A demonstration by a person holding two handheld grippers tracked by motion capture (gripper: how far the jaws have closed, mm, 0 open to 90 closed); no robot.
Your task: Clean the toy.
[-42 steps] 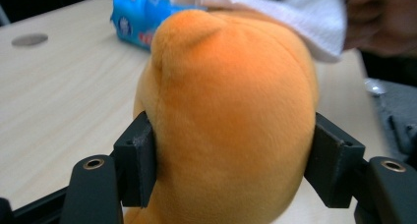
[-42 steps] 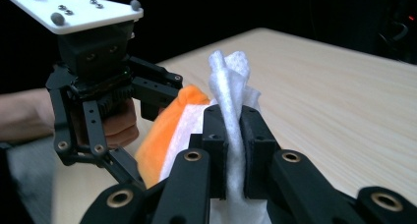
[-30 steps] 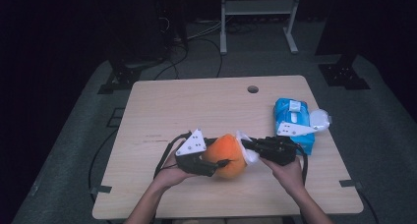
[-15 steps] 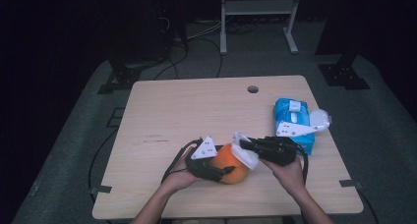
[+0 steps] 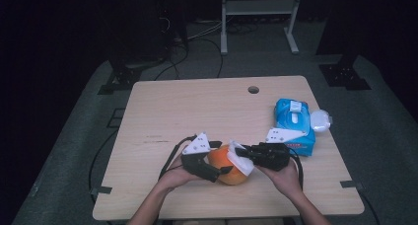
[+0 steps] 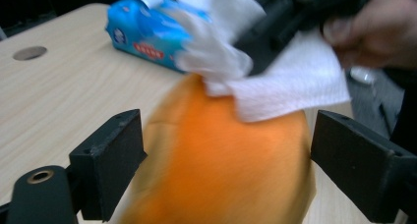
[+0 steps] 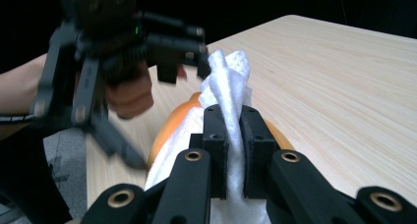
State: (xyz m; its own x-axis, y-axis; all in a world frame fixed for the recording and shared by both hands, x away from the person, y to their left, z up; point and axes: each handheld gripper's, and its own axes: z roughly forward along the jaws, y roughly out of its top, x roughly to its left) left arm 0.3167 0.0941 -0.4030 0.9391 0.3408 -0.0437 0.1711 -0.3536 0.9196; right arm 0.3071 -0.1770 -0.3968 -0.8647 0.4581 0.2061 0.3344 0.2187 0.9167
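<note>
An orange [image 5: 230, 174] rests on the wooden table [image 5: 197, 111] near its front edge. My left gripper [image 5: 220, 170] reaches it from the left. Its jaws have just been opening and stand open on either side of the orange [image 6: 221, 160], which looks blurred. My right gripper [image 5: 242, 155] comes from the right, shut on a white wipe [image 5: 240, 159] that lies over the top of the orange. In the right gripper view the wipe [image 7: 228, 81] is pinched between the black pads [image 7: 216, 135], with the orange [image 7: 169, 126] below and the left gripper [image 7: 123, 47] beyond.
A blue pack of wet wipes [image 5: 293, 121] lies at the right of the table, just behind the right hand, with a small white cap [image 5: 320, 120] beside it. A round hole [image 5: 253, 90] sits near the far edge. Dark floor, cables and stands surround the table.
The left gripper's jaws have widened around the orange, and gripper and orange have shifted slightly toward the front edge. The right gripper has kept still with the wipe.
</note>
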